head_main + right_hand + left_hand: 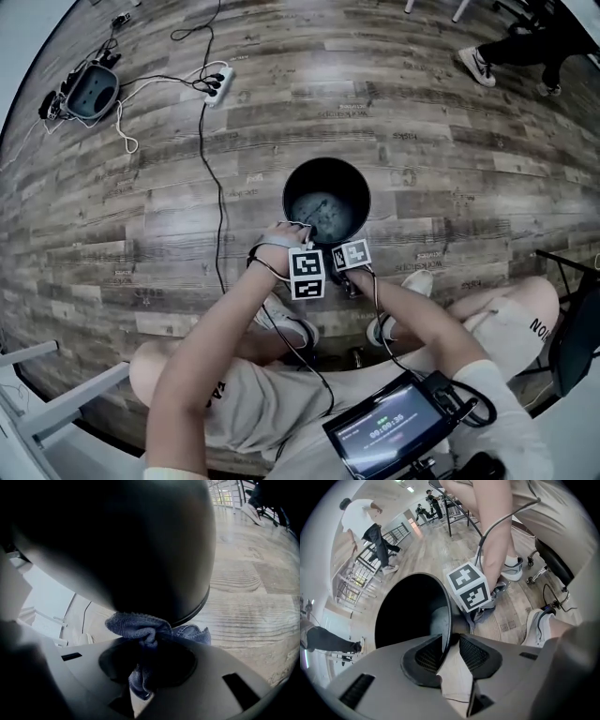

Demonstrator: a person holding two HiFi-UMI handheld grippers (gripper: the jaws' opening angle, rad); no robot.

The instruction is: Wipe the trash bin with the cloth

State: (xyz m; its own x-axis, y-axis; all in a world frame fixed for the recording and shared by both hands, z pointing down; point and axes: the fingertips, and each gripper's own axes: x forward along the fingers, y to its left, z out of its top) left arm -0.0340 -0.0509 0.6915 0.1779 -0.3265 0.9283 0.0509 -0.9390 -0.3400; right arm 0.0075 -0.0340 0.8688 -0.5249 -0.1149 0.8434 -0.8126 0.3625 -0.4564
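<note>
A: What does the bin look like?

B: It is a black round trash bin (326,202), glossy outside, with a thin rim (449,616) and a dull grey sheen on its inner bottom. It stands on the wood-plank floor (450,141), just in front of the person's white shoes (415,281).

A: Which way does it point?

B: Its long axis runs up and down, as far as the head view shows. The mouth opens upward toward the head camera.

A: And the grippers?

B: The left gripper (451,645) pinches the near rim, one jaw inside the wall and one outside. The right gripper (149,648) has its jaws clamped on a bunched blue terry cloth (140,627). The cloth presses against the dark outer wall, low down by the bottom edge.

A: How much room is there around it?

B: Bare floor lies open beyond the bin and to its right. A black cable (221,202) runs down the boards near its left side, apart from the wall. A white power strip (217,84) sits farther off. A seated person (525,47) is well away at the far right.
</note>
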